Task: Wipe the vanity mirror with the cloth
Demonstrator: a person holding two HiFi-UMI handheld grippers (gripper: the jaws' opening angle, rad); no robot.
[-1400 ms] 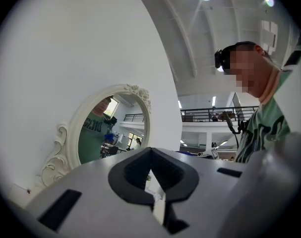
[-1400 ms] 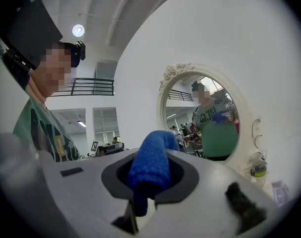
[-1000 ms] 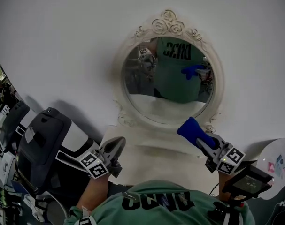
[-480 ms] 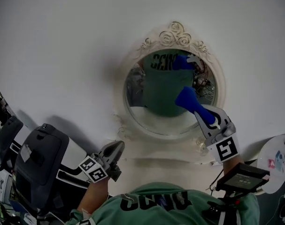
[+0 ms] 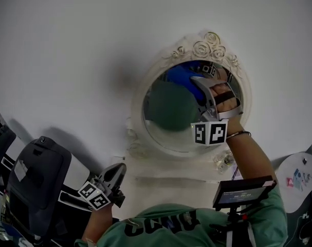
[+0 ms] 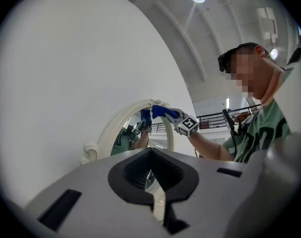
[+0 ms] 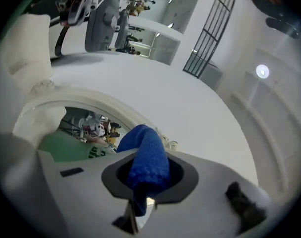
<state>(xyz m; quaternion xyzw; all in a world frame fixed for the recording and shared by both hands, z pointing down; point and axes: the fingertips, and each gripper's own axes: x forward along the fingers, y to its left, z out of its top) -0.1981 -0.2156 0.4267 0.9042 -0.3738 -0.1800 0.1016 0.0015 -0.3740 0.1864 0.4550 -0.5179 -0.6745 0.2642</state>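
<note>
The oval vanity mirror (image 5: 168, 112) hangs in an ornate white frame (image 5: 138, 102) on the white wall. My right gripper (image 5: 189, 81) is shut on a blue cloth (image 5: 180, 76), which is pressed against the upper part of the glass. In the right gripper view the cloth (image 7: 148, 162) bulges out between the jaws, with the mirror's frame (image 7: 90, 103) just beyond. In the left gripper view the cloth (image 6: 160, 111) shows at the top of the frame (image 6: 115, 125). My left gripper (image 5: 108, 181) hangs low at the lower left, away from the mirror, its jaws together and holding nothing.
A white ledge (image 5: 166, 174) runs below the mirror. A black and white piece of equipment (image 5: 37, 179) stands at the lower left. A small screen (image 5: 243, 192) sits at my chest, and a round white table (image 5: 299, 179) shows at the right edge.
My right gripper has carried the blue cloth up from below the mirror's lower right rim onto the upper glass. The left gripper has drifted slightly down and left.
</note>
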